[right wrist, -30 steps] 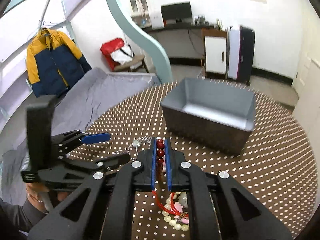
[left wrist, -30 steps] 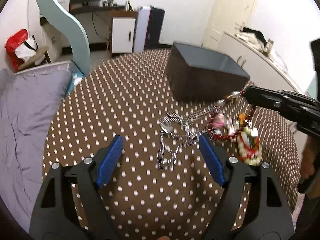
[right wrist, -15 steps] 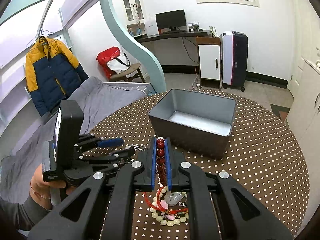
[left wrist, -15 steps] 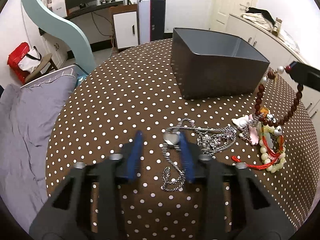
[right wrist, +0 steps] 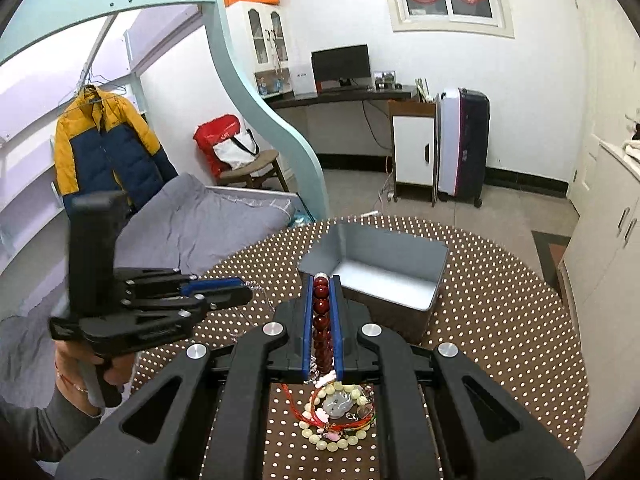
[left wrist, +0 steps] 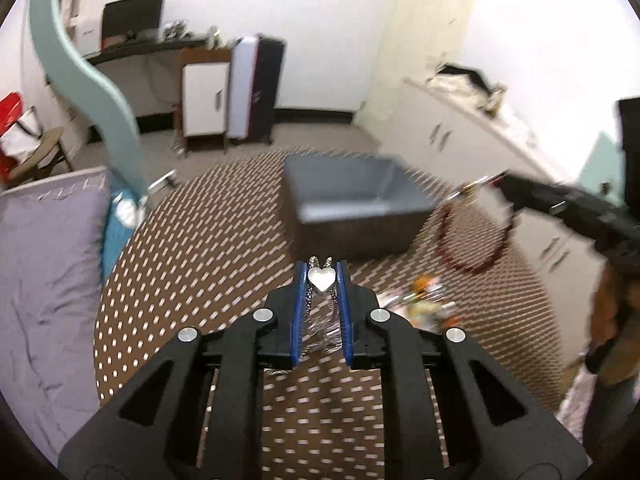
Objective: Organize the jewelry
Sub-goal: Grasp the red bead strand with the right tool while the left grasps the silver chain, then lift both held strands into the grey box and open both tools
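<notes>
My left gripper (left wrist: 322, 270) is shut on a silver chain necklace with a heart pendant (left wrist: 321, 279) and holds it above the polka-dot table; the chain hangs below between the fingers. My right gripper (right wrist: 321, 280) is shut on a dark red bead bracelet (right wrist: 321, 320), which hangs as a loop in the left wrist view (left wrist: 472, 236). The grey open box (right wrist: 384, 276) stands on the table just beyond both grippers. A heap of pale bead bracelets and red cords (right wrist: 338, 416) lies on the table under the right gripper.
The round table (right wrist: 500, 320) has a brown cloth with white dots. A bed with grey bedding (left wrist: 44, 272) lies to the left of it. White cabinets (left wrist: 472, 136) stand to the right. The person's left hand (right wrist: 86, 376) holds the left gripper's handle.
My left gripper has shut on the silver heart necklace and lifted it off the table. My right gripper has risen with the red bead bracelet, closer to the box.
</notes>
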`<state>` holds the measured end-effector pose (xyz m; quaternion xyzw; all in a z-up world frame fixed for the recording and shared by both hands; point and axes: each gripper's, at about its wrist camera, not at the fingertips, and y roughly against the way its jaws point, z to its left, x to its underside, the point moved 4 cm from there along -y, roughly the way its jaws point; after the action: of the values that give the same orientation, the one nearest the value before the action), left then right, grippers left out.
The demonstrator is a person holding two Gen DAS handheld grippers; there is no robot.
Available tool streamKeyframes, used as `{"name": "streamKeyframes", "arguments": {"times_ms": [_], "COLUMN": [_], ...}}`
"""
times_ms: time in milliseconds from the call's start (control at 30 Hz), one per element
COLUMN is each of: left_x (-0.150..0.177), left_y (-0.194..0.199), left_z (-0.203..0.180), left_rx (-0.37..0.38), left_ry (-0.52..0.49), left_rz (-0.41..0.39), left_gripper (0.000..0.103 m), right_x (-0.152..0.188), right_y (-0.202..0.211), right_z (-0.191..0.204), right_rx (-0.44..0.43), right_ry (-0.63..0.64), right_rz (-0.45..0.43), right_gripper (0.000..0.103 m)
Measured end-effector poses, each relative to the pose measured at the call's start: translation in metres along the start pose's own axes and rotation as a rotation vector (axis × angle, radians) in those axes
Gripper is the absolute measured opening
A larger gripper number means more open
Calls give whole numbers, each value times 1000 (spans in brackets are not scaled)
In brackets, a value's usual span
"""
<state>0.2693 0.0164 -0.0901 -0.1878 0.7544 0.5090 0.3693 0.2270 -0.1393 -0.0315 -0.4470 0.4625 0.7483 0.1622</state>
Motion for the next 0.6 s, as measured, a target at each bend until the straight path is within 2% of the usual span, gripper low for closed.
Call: {"name": "streamKeyframes", "arguments": {"times_ms": [300,600], "left_x": [-46,-90], "left_y": [52,82], "left_z": [-38,-69], "left_rx": [76,64], "left_ry": [-61,-130], "left_rz": [-116,-208], "left_gripper": [15,15], "right_x": [-12,-28], "right_y": [17,24], "right_z": [-2,-9], "right_rx": [-9,-4], "right_ry": [-8,-26], "right_rz": [-33,-63], "right_gripper": [6,6]}}
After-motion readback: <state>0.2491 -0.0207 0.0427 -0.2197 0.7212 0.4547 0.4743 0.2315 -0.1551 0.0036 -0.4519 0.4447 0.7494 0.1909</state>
